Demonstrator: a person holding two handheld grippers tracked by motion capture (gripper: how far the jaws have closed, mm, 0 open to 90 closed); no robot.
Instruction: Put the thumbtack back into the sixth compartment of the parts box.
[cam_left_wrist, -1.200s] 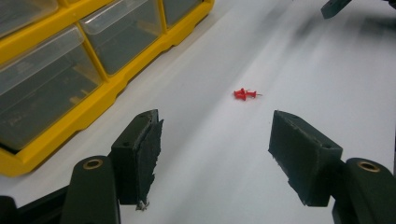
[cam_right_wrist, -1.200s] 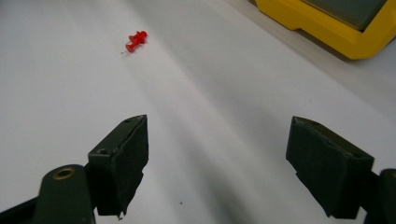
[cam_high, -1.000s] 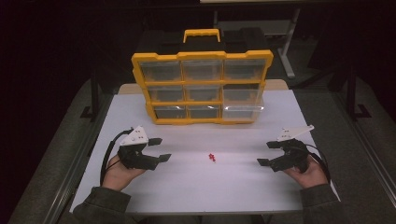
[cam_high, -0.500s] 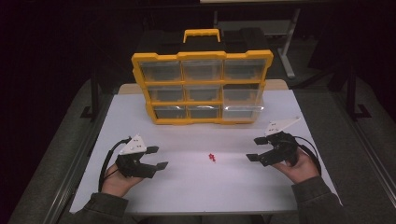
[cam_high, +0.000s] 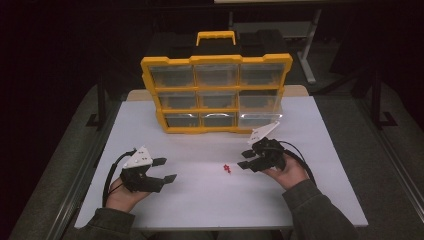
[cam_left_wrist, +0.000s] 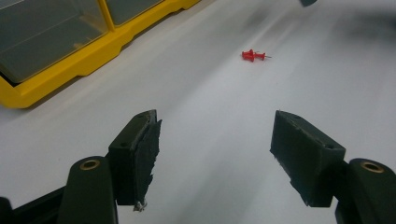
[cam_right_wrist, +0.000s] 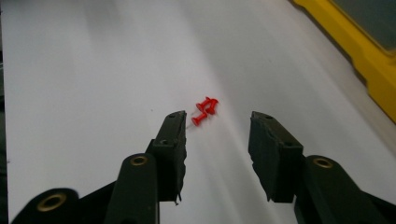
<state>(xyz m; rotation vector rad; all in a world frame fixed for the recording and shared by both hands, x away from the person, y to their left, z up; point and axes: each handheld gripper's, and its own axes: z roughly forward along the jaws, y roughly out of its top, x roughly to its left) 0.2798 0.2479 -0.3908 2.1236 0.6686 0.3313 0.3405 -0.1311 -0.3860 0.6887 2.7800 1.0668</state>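
Note:
Two small red push pins (cam_high: 227, 168) lie together on the white table (cam_high: 210, 200), also seen as the push pins (cam_left_wrist: 253, 55) and the push pins (cam_right_wrist: 205, 111). My right gripper (cam_high: 243, 160) sits just right of them in the high view, its jaws apart and just been closing, with nothing between them; in the right gripper view the right gripper (cam_right_wrist: 217, 126) has the pins just beyond its tips. My left gripper (cam_high: 165, 170) rests at the table's left, open and empty; its view, the left gripper (cam_left_wrist: 215, 126), shows the pins farther off.
A yellow organizer (cam_high: 216, 95) with clear drawers stands upright at the back of the table, a black case behind it. Its yellow edge (cam_left_wrist: 84, 65) lies left in the left gripper view and its edge (cam_right_wrist: 369, 70) right in the right gripper view.
My right gripper has slid left across the table toward the red pins, and its jaws have narrowed. The left gripper has barely shifted.

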